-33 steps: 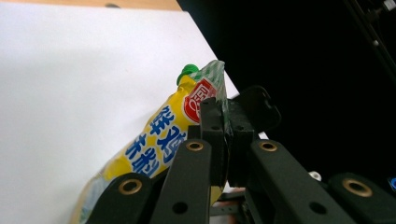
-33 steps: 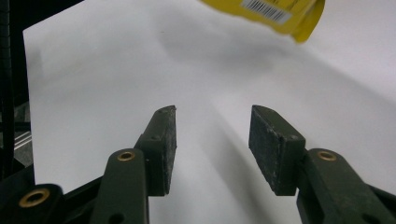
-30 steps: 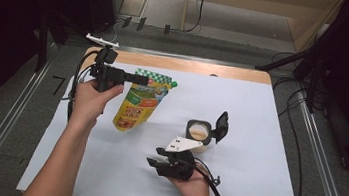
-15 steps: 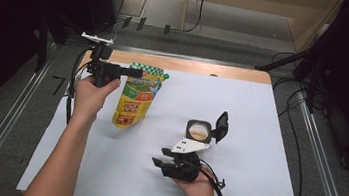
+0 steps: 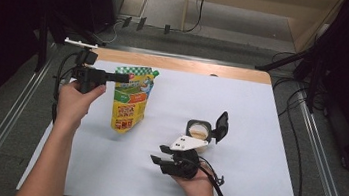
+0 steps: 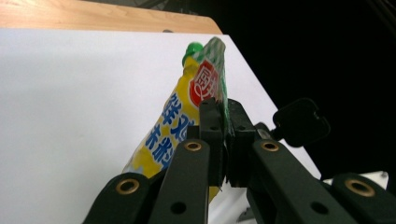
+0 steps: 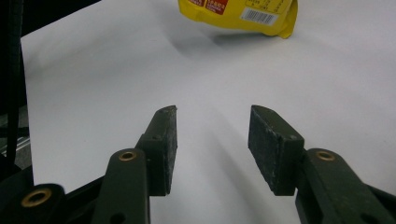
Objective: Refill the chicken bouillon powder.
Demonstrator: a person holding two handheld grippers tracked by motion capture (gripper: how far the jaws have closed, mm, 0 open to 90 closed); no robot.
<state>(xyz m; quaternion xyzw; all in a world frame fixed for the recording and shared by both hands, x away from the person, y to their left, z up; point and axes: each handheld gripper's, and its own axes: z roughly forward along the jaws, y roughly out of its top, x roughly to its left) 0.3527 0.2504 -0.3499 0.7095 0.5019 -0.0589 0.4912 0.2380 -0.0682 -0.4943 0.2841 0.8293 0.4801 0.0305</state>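
Left hand-held gripper [image 5: 123, 77] is clamped on the top edge of the pouch [image 5: 131, 100], which hangs upright, its long axis vertical and its bottom at or just above the white table [image 5: 260, 118] on the left side. To the right sits the open jar [image 5: 198, 130], lid flipped up, well apart from the pouch. Nearest it, the right hand-held gripper [image 5: 156, 154] rests with jaws apart and empty, pointing left toward the pouch.

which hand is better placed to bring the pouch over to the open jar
Left. The left hand-held gripper is already shut on the pouch near its top edge, holding it upright. The right hand-held gripper is open with nothing between its jaws, beside the open jar.
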